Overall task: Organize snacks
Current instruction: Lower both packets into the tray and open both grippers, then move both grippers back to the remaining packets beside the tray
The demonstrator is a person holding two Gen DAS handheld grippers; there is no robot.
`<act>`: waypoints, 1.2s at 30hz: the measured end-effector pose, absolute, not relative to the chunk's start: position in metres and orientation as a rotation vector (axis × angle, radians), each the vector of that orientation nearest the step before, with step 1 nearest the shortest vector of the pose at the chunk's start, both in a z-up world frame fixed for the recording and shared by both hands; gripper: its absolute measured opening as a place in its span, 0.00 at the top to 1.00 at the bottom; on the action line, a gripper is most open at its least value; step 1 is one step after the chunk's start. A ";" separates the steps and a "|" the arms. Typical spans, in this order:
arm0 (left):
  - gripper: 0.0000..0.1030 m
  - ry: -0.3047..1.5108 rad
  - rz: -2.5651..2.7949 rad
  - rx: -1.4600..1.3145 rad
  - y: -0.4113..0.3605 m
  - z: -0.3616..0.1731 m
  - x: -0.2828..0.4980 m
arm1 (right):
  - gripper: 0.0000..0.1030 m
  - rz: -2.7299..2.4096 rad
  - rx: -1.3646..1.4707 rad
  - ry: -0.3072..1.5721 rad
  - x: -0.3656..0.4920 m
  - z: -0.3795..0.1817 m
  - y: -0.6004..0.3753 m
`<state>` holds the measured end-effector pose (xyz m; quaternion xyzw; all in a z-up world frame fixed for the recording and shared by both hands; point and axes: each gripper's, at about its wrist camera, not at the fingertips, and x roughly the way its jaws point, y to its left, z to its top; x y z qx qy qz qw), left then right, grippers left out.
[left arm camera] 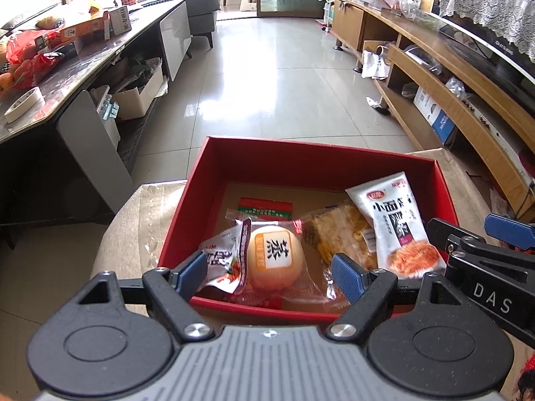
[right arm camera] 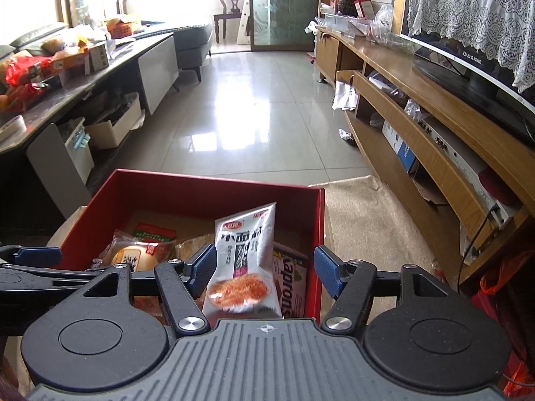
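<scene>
Both grippers hung wide open and empty over the red box: the left gripper above the round bun, the right gripper straddling the upright white noodle packet. Sorting looked underway; the next move probably needed that packet laid flat.

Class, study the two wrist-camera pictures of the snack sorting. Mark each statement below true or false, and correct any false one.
1. Both grippers are open. True: the left gripper and the right gripper each show a wide gap between the fingers.
2. The snacks lie in a blue box. False: the box is red.
3. A round bun in clear wrap lies in the box. True.
4. The white noodle-snack packet lies outside the box on the floor. False: it is inside the box, propped up between the right gripper's fingers.
5. The right gripper is clamped on the white packet. False: its jaws stand apart, not closed on the packet.
</scene>
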<state>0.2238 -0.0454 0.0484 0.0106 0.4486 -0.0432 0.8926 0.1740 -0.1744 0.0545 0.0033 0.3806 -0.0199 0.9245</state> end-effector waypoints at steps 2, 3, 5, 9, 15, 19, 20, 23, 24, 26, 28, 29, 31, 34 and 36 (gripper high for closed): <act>0.25 0.932 -0.096 0.019 -0.045 0.049 0.219 | 0.31 -0.042 0.012 0.784 0.169 0.054 -0.175; 0.25 0.934 -0.099 0.017 -0.045 0.049 0.216 | 0.31 -0.043 0.013 0.787 0.166 0.054 -0.175; 0.25 0.936 -0.110 0.013 -0.044 0.049 0.210 | 0.31 -0.043 0.010 0.790 0.160 0.054 -0.175; 0.25 0.944 -0.130 0.014 -0.045 0.048 0.197 | 0.29 -0.047 0.004 0.802 0.147 0.053 -0.177; 0.25 0.985 -0.173 0.011 -0.048 0.039 0.179 | 0.28 -0.054 -0.019 0.840 0.131 0.046 -0.182; 0.25 1.019 -0.201 0.011 -0.053 0.030 0.166 | 0.28 -0.056 -0.015 0.862 0.120 0.044 -0.186; 0.25 1.029 -0.208 0.014 -0.055 0.027 0.163 | 0.28 -0.059 -0.019 0.868 0.118 0.043 -0.187; 0.25 1.058 -0.222 0.029 -0.063 0.017 0.155 | 0.27 -0.074 -0.026 0.893 0.112 0.039 -0.195; 0.25 1.068 -0.225 0.036 -0.066 0.013 0.152 | 0.27 -0.080 -0.022 0.905 0.111 0.038 -0.198; 0.25 1.087 -0.233 0.049 -0.072 0.006 0.148 | 0.27 -0.091 -0.004 0.923 0.109 0.034 -0.207; 0.25 1.105 -0.238 0.056 -0.078 0.000 0.146 | 0.27 -0.102 0.016 0.943 0.107 0.030 -0.215; 0.25 1.114 -0.242 0.056 -0.081 -0.002 0.146 | 0.27 -0.105 0.027 0.952 0.106 0.028 -0.219; 0.24 1.138 -0.251 0.049 -0.086 -0.008 0.146 | 0.27 -0.110 0.047 0.967 0.104 0.024 -0.226; 0.24 1.182 -0.255 0.010 -0.089 -0.015 0.147 | 0.26 -0.126 0.067 0.986 0.101 0.020 -0.235; 0.24 1.211 -0.256 -0.019 -0.089 -0.020 0.148 | 0.26 -0.130 0.074 0.990 0.098 0.019 -0.241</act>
